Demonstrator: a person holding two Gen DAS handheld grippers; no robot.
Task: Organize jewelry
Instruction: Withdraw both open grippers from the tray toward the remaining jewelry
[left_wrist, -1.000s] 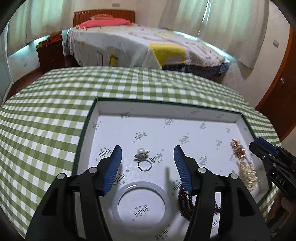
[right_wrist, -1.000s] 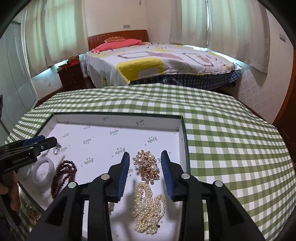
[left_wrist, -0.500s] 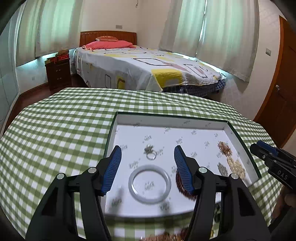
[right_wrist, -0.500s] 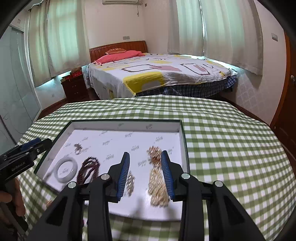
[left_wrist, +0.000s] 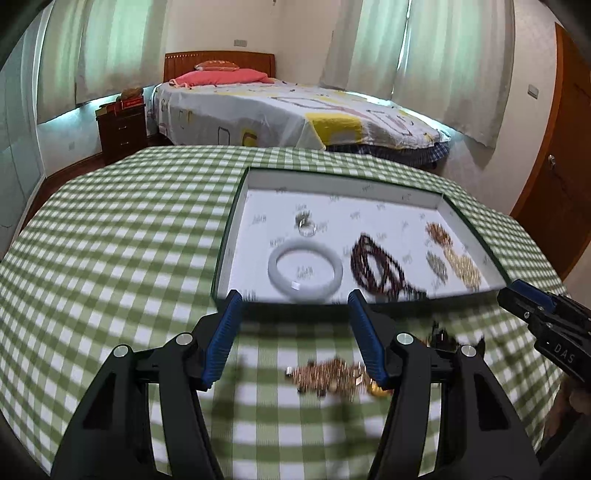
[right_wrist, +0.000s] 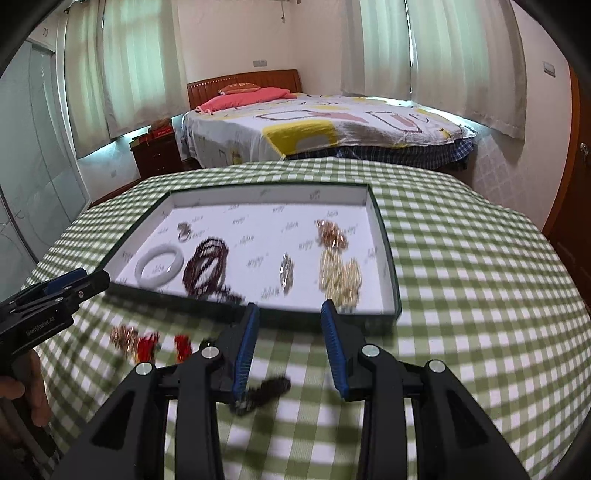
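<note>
Both grippers have pulled back from the tray (left_wrist: 476, 236).

Left wrist: left gripper (left_wrist: 295, 336) gapes empty above a gold chain (left_wrist: 332, 373) on the cloth; limp and slippery, likely best pinched mid-bunch.

Right wrist: right gripper (right_wrist: 290, 347) open, empty; dark beads (right_wrist: 266, 391) beside it.

Black gripper (left_wrist: 293, 306), blue-padded jaws

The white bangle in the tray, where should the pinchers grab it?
Grab the bangle by one side of its hoop, coming straight down from above. It lies flat on the tray floor, so nothing sticks up to pinch; one finger probably has to drop into the open middle and the other outside. The left part looks best, since the dark beads sit close on its right.
</note>
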